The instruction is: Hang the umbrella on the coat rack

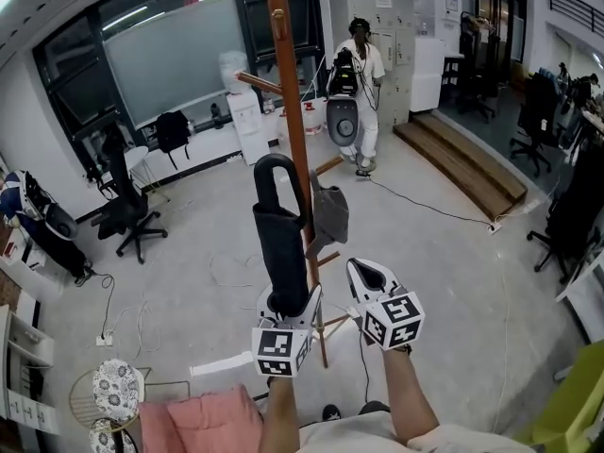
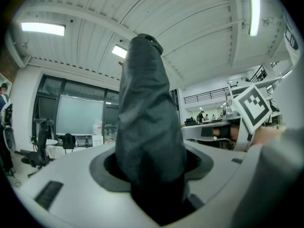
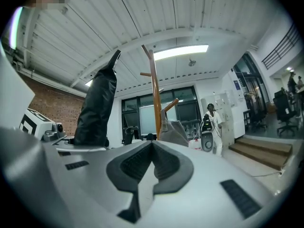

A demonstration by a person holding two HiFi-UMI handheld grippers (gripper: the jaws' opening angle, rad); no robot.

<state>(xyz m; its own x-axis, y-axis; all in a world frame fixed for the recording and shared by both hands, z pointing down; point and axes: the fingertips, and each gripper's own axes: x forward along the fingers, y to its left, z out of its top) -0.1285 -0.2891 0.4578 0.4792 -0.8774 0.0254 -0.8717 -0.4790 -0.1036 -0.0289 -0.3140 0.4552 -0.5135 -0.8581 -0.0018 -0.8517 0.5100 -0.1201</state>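
Note:
A black folded umbrella (image 1: 281,243) stands upright with its curved handle on top, and my left gripper (image 1: 288,310) is shut on its lower part. In the left gripper view the umbrella (image 2: 147,118) fills the space between the jaws of that gripper (image 2: 152,175). The wooden coat rack (image 1: 293,111) rises just behind the umbrella, with a grey cloth (image 1: 330,213) hanging on a lower peg. To the right of the umbrella, my right gripper (image 1: 368,276) is shut and empty. Its own view shows the gripper (image 3: 152,144) aimed at the rack (image 3: 156,99), with the umbrella (image 3: 97,108) at the left.
A person in white (image 1: 360,92) stands behind the rack beside a speaker. Office chairs (image 1: 127,206) are at the left, wooden steps (image 1: 462,163) at the right. A pink cushion (image 1: 203,418) lies near my feet. Cables run over the floor.

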